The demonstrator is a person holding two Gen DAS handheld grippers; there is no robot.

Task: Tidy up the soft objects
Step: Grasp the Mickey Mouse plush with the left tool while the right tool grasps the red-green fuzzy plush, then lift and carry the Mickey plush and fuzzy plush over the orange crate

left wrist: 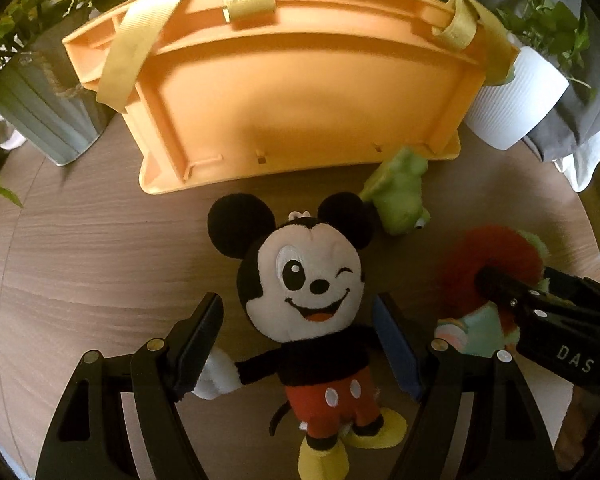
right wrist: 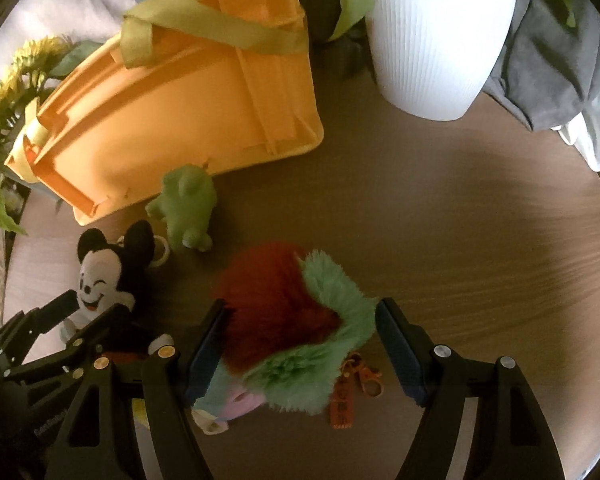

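Mouse plush [left wrist: 308, 312] lies on the wooden table [left wrist: 100, 264] between the left gripper's [left wrist: 300, 344] spread jaws.
Both pads stand clear of it. Beside it, the right gripper [right wrist: 300, 344], also wide, straddles a red-and-green fuzzy toy [right wrist: 296, 328]; its left pad brushes the fur.
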